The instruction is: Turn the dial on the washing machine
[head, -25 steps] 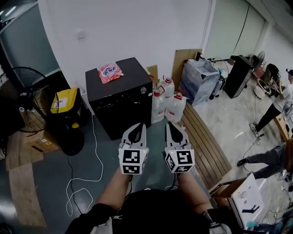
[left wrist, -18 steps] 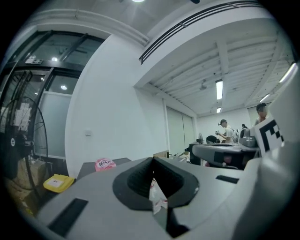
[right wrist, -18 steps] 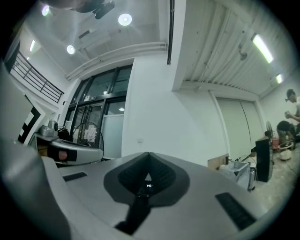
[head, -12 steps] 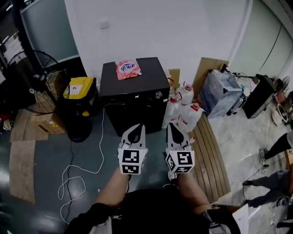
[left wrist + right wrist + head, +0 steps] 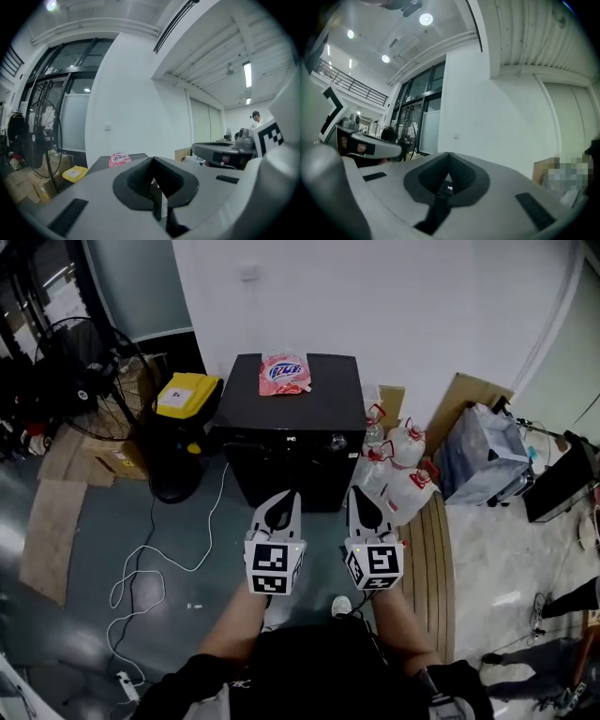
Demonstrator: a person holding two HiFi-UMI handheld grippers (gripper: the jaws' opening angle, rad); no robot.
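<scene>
A small black washing machine (image 5: pixel 292 442) stands against the white wall, with a round silver dial (image 5: pixel 337 441) at the right of its front panel. A pink packet (image 5: pixel 284 372) lies on its lid; it also shows in the left gripper view as the pink packet (image 5: pixel 119 159). My left gripper (image 5: pixel 284 497) and right gripper (image 5: pixel 356 493) hover side by side in front of the machine, well short of it. Both are shut with nothing between the jaws. In the gripper views the closed jaws hide most of the machine.
Several plastic jugs with red caps (image 5: pixel 398 470) stand to the machine's right beside wooden planks (image 5: pixel 439 568). A yellow-lidded black bin (image 5: pixel 186 404), a floor fan (image 5: pixel 89 352) and cardboard boxes are on the left. A white cable (image 5: pixel 150 563) trails over the floor.
The head view has swung so the washing machine now sits centred ahead of the grippers. Both grippers stay shut, side by side, in the same place in the picture.
</scene>
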